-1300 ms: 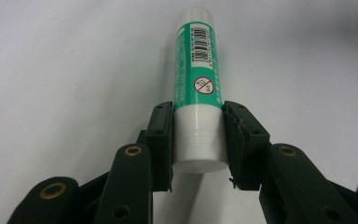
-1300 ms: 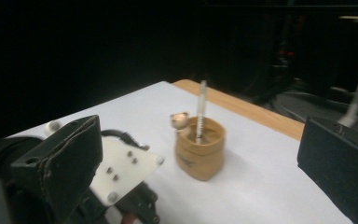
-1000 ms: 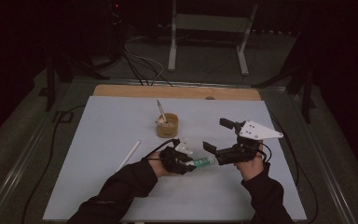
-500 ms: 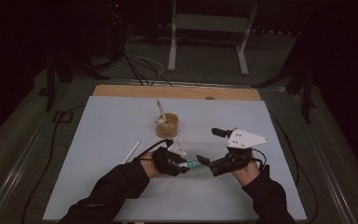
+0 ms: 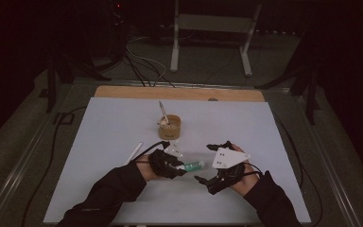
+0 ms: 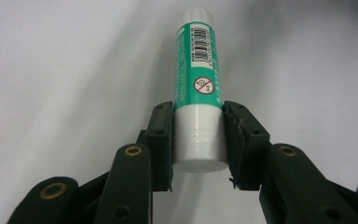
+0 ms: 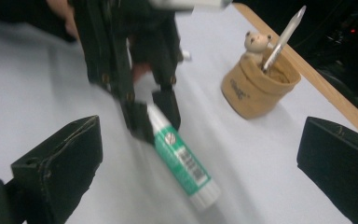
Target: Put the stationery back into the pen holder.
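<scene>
The left hand-held gripper point(image 6: 199, 140) is clamped on the white cap end of a green-and-white glue stick point(image 6: 196, 79), one pad pressed to each side. In the high view the glue stick point(image 5: 192, 165) lies level just above the table point(image 5: 113, 123), near the middle of its near edge. The right hand-held gripper point(image 5: 213, 163) sits just beside its free end with jaws spread wide and nothing between them. A tan pen cup point(image 5: 170, 127) with a pen point(image 5: 162, 112) stands farther back, near the table's centre.
</scene>
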The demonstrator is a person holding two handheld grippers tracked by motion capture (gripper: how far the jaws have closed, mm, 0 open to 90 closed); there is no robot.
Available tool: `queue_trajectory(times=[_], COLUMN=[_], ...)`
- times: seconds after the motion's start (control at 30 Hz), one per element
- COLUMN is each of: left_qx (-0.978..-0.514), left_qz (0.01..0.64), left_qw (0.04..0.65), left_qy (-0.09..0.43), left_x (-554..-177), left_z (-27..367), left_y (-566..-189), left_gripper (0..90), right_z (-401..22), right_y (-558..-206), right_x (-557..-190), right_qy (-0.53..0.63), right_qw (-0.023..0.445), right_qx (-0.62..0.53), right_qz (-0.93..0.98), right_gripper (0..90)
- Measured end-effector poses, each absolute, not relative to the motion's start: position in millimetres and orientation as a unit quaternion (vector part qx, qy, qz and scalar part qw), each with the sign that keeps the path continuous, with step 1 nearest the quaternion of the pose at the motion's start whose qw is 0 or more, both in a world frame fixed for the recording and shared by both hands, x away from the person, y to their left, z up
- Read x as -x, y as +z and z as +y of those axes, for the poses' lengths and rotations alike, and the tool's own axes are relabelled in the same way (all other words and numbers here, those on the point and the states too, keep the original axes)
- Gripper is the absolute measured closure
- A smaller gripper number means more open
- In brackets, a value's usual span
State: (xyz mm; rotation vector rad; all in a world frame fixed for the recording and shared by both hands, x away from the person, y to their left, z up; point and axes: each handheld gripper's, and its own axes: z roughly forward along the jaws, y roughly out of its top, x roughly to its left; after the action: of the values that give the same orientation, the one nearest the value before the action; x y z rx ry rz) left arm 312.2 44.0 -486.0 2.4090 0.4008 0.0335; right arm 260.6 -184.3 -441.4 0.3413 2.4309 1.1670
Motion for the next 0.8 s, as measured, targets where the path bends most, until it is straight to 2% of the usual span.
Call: queue_trajectory(times=[0.27, 0.37, 0.5, 0.57, 0.67, 0.7, 0.8], left_qx=[-0.928, -0.929, -0.929, -0.929, -0.929, -0.929, -0.927], left_qz=[0.153, 0.154, 0.156, 0.157, 0.157, 0.158, 0.163], left_qw=[0.338, 0.338, 0.335, 0.336, 0.336, 0.334, 0.337], left_qy=[0.011, 0.010, 0.010, 0.010, 0.009, 0.010, 0.009], left_x=[-312.7, -312.7, -313.3, -313.7, -313.6, -313.9, -313.7], left_z=[44.1, 43.6, 42.6, 41.7, 40.0, 39.7, 37.7], left_y=[-484.9, -485.0, -484.4, -483.8, -482.3, -481.8, -481.6], left_gripper=[66.4, 66.3, 66.4, 66.3, 66.3, 66.3, 66.3], right_z=[-176.6, -171.0, -165.5, -162.5, -159.8, -156.8, -152.5], right_y=[-455.6, -463.7, -467.7, -470.9, -473.8, -477.9, -484.0], right_x=[-258.0, -253.6, -249.8, -246.7, -244.5, -241.4, -239.4], right_qy=[0.370, 0.337, 0.315, 0.303, 0.293, 0.275, 0.249], right_qw=[0.218, 0.247, 0.259, 0.285, 0.294, 0.315, 0.333], right_qx=[-0.115, -0.090, -0.070, -0.056, -0.046, -0.029, -0.005], right_qz=[0.896, 0.904, 0.910, 0.908, 0.909, 0.908, 0.910], right_gripper=[0.0, 0.0, 0.6, 6.7, 7.7, 15.0, 21.5])
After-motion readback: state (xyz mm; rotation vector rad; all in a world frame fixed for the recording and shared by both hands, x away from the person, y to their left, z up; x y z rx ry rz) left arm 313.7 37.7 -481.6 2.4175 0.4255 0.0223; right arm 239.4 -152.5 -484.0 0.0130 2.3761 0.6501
